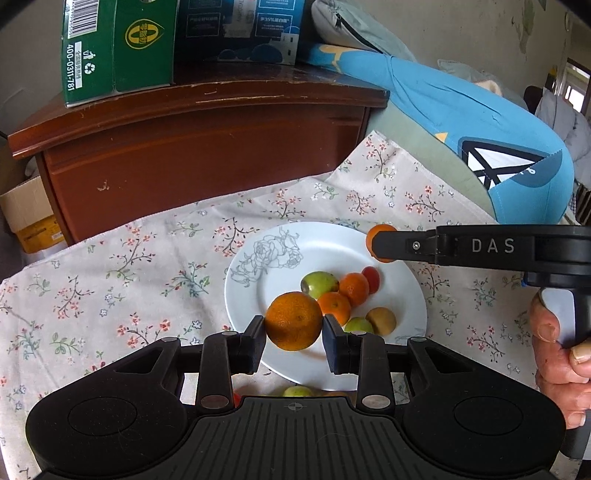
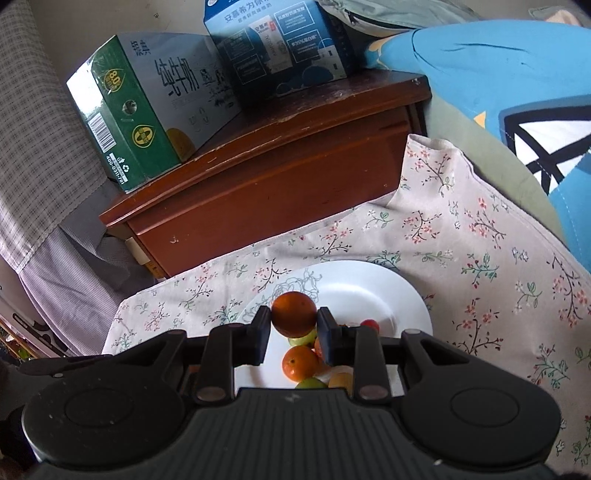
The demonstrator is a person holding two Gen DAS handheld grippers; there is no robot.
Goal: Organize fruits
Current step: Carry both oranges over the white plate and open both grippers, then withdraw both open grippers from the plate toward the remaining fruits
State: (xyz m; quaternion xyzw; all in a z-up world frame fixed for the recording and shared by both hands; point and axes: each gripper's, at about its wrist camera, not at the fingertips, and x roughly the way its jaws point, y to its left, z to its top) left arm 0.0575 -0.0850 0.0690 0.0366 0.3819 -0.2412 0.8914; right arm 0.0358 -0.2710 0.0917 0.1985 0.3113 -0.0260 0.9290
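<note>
My left gripper [image 1: 293, 325] is shut on a large orange [image 1: 293, 317], held just above the near edge of a white plate [image 1: 251, 310]. On the plate lie a green fruit [image 1: 319, 284], two small oranges [image 1: 334, 306], a red tomato [image 1: 371, 278], another green fruit [image 1: 358, 325] and a yellow-brown one [image 1: 381, 320]. From the right, my right gripper [image 1: 382, 243] is shut on a small orange [image 1: 373, 236] above the plate's far right rim. In the right wrist view that gripper [image 2: 293, 322] clamps its orange [image 2: 294, 312] over the plate [image 2: 369, 291].
A floral cloth [image 1: 110, 277] covers the surface. Behind it stands a wooden nightstand [image 1: 207, 147] bearing a green carton [image 1: 118, 48] and a blue carton [image 1: 240, 26]. A blue pillow [image 1: 480, 122] lies at the right. A hand [image 1: 554, 350] grips the right handle. A green fruit [image 1: 297, 390] peeks out under my left gripper.
</note>
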